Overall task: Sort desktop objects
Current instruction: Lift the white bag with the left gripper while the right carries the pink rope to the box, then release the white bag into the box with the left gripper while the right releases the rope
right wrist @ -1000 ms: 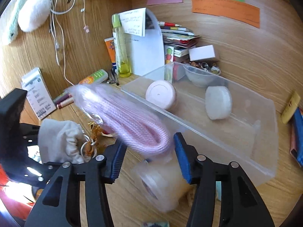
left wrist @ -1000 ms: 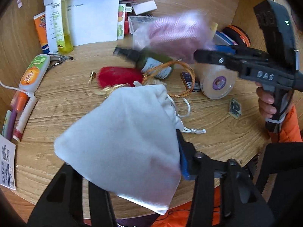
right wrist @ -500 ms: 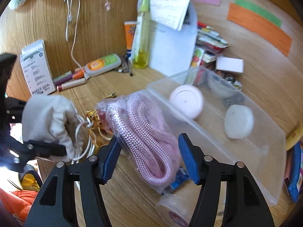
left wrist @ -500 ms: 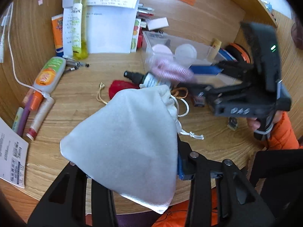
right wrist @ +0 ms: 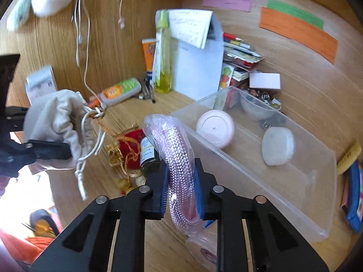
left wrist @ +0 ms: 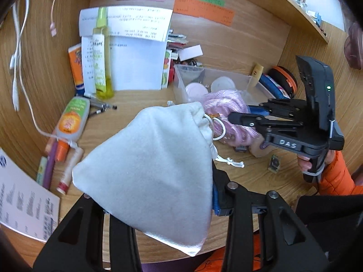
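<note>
White drawstring pouch fills the lower middle of the left wrist view, pinched between the blue pads of the left hand-held gripper and lifted clear of the bench; its gathered mouth points away from the camera, with the cords trailing loose. In the right wrist view the same pouch hangs at the left edge, above the bench's near left part. Below and right of it a red pouch with gold cord and a small dark bottle lie on the wood.

Farther right, the right hand-held gripper has just closed its jaws: the pads press both sides of a pink braided rope in a clear bag, which stands up between them and bends over at the top. From the left wrist view that rope bundle sits just behind the white pouch's mouth, at the near left corner of the clear plastic bin. The bin lies to the right of the rope and holds a pink round case and a white round case.
</note>
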The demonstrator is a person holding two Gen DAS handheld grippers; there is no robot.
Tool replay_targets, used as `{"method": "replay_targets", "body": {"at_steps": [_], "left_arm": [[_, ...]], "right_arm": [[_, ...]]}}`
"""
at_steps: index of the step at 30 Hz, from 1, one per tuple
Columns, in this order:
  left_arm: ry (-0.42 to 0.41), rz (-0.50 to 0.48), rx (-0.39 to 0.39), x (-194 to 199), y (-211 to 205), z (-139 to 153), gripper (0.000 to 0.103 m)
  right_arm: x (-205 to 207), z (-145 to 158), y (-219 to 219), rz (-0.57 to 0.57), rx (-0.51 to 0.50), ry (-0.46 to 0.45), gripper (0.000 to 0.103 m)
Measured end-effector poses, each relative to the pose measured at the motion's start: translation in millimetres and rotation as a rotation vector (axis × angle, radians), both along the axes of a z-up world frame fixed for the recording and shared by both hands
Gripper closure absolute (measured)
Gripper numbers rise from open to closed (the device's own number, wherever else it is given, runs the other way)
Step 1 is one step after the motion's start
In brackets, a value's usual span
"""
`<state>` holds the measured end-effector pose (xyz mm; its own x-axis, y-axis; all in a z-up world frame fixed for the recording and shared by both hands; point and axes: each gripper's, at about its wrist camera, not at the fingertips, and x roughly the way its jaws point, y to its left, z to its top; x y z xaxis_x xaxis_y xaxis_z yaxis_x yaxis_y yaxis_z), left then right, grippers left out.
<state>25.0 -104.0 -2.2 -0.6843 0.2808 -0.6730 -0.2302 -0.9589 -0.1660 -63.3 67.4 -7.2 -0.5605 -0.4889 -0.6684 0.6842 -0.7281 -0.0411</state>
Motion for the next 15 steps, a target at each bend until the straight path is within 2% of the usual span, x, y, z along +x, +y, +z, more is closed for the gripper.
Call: {"method": "replay_targets", "body": {"at_steps": [6,15], "left_arm": [[0.002,-0.024,0.0,-14,7,14,0.064],[0.005,-0.072,0.034,-38,27,27,0.064]], "right_arm": [[5,17,24,-0.007,-0.116,-0.014,0.086],[13,40,62,-0.042,-0.207,0.009,0.086]]}}
